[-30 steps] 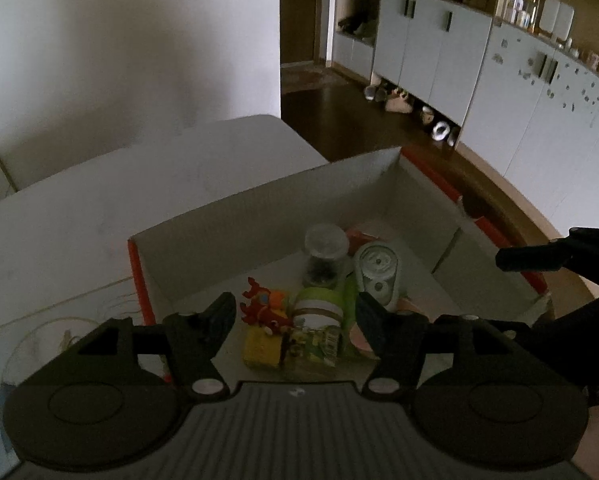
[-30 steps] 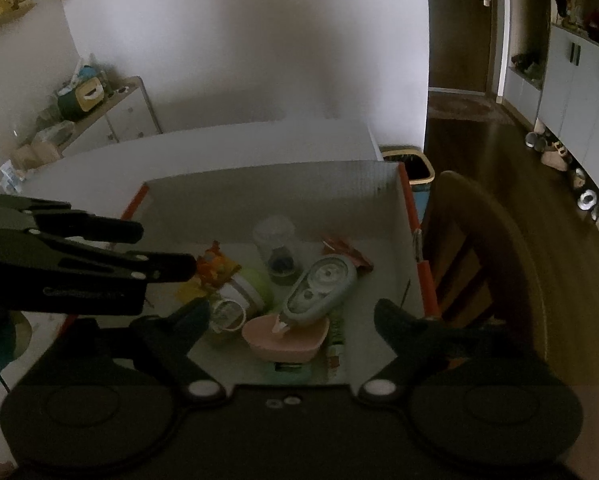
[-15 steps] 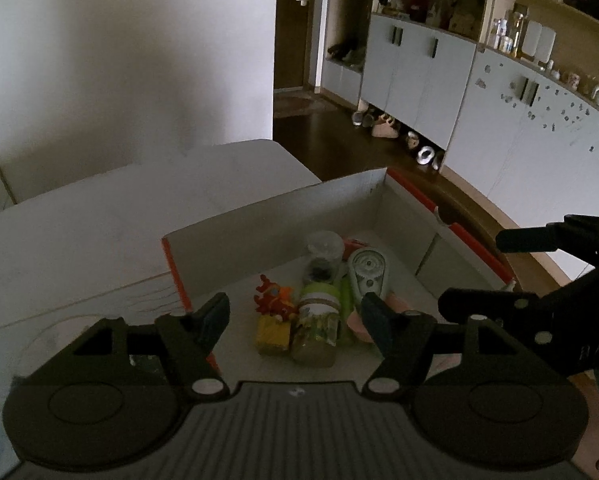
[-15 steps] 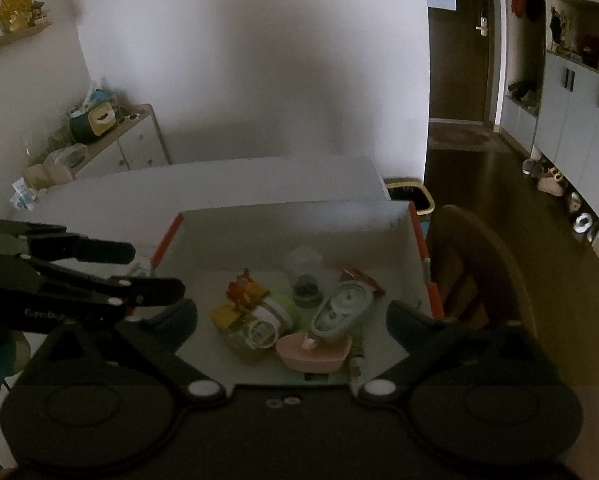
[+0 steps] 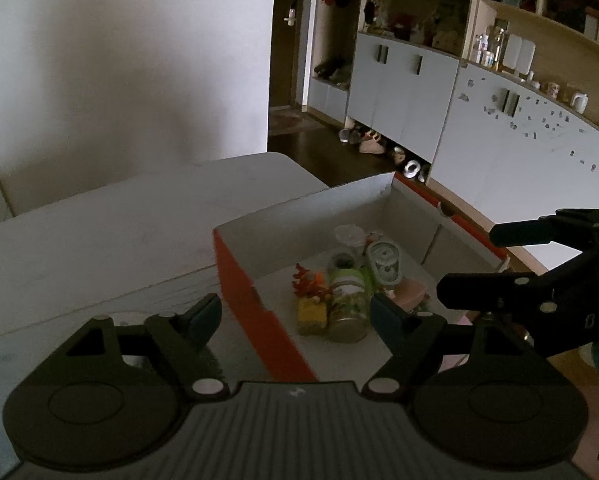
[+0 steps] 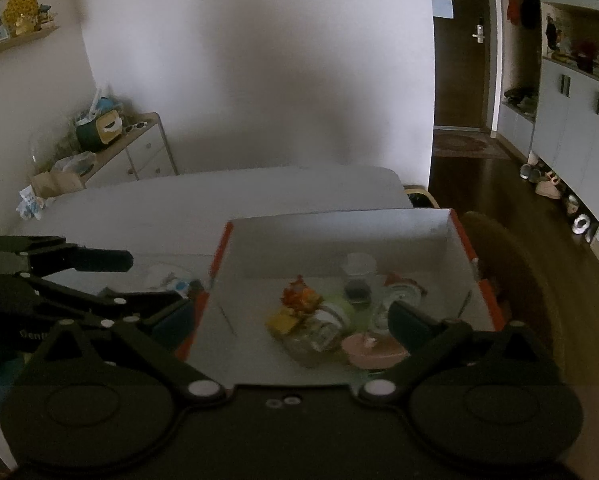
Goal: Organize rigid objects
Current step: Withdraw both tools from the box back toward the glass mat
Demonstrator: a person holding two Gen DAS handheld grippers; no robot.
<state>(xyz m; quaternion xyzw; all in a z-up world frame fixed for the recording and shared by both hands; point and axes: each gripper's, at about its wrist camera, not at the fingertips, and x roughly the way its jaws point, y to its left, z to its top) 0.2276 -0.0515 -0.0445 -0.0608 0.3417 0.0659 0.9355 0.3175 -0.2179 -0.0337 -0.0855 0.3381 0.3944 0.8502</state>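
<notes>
Open cardboard box (image 5: 339, 208), white inside, orange outside, sits ahead of and below both grippers. Objects clustered on its floor: clear glass jar (image 5: 349, 308) with gold lid on its side, lid toward left gripper (image 5: 295, 316); yellow block (image 5: 311, 312) touching jar's left; red-orange toy figure (image 5: 307, 282) just behind block; grey-green tape dispenser (image 5: 385, 260) behind jar; clear lidded cup (image 5: 349, 236) farthest back; pink dish (image 6: 373, 350) nearest right gripper (image 6: 291, 320).
</notes>
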